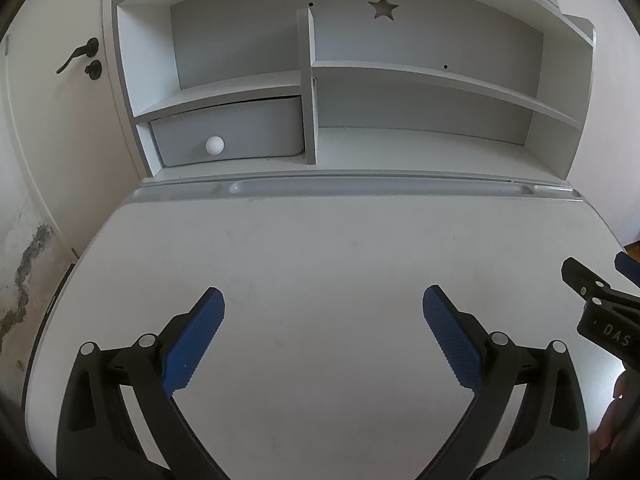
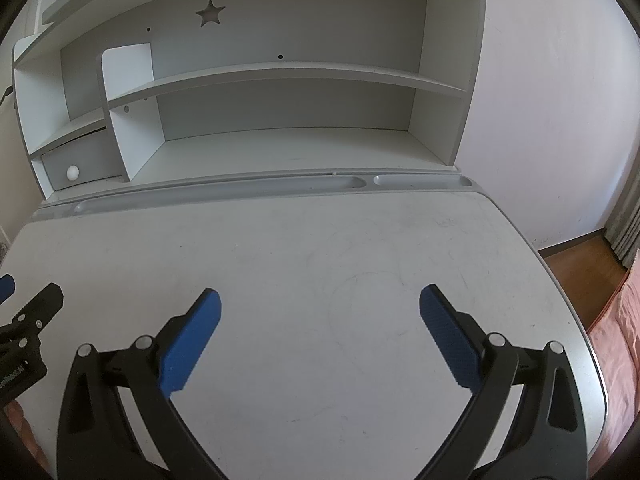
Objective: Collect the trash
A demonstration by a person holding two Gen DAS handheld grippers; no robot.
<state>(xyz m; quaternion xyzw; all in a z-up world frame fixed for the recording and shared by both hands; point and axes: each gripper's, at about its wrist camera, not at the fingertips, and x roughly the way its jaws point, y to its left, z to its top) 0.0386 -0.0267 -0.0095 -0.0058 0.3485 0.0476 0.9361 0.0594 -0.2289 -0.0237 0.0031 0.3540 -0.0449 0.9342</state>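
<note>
No trash shows in either view. My left gripper point(image 1: 323, 300) hovers open over the white desk top point(image 1: 320, 248), its blue pads wide apart with nothing between them. My right gripper point(image 2: 320, 300) is open too, above the right half of the same desk top point(image 2: 320, 240). Each gripper appears in the other's view: the right gripper point(image 1: 592, 280) pokes in at the right edge of the left wrist view, and the left gripper point(image 2: 28, 292) at the left edge of the right wrist view.
A white hutch point(image 1: 312, 80) with shelves and a star cut-out stands at the desk's back. Its lower left holds a grey drawer point(image 1: 228, 132) with a white knob point(image 1: 215, 145). A grey pen groove point(image 2: 224, 190) runs along the back. A door point(image 1: 60, 120) is left; wooden floor point(image 2: 580, 264) and pink fabric point(image 2: 616, 340) lie right.
</note>
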